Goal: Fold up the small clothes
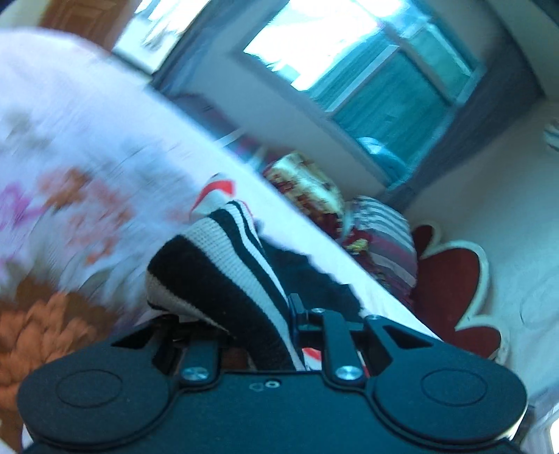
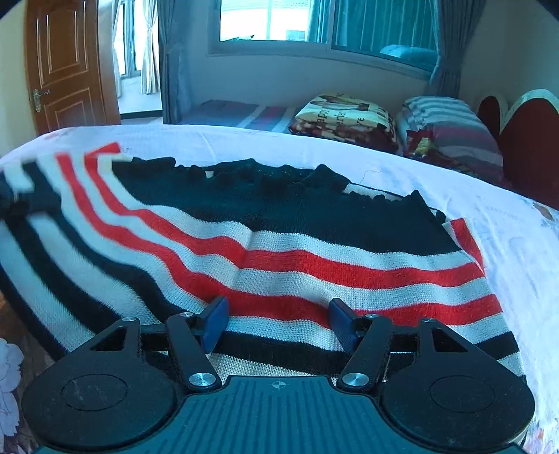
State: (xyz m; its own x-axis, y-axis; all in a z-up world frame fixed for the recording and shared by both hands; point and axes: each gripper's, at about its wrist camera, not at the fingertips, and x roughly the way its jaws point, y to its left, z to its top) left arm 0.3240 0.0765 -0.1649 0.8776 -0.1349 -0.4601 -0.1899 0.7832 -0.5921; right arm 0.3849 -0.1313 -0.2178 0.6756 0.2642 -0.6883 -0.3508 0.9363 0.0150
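A knitted sweater [image 2: 279, 227] in black, white and red stripes lies spread on the bed's white flowered sheet [image 2: 419, 167]. My right gripper [image 2: 279, 321] is open low over its near hem; the blue pads [image 2: 216, 319] stand wide apart, with the striped knit below and between them. In the blurred, tilted left wrist view, my left gripper [image 1: 237, 314] is shut on a bunched black-and-white fold of the sweater [image 1: 216, 251], raised off the sheet [image 1: 87, 139]. The cloth hides most of its fingers.
Beyond the bed are a folded printed blanket [image 2: 346, 115], a striped pillow [image 2: 450, 129] and a red headboard [image 2: 524, 139]. A wooden door [image 2: 66, 63] is at far left and a curtained window [image 2: 314, 24] behind. An orange knitted item [image 1: 45, 331] lies at the left.
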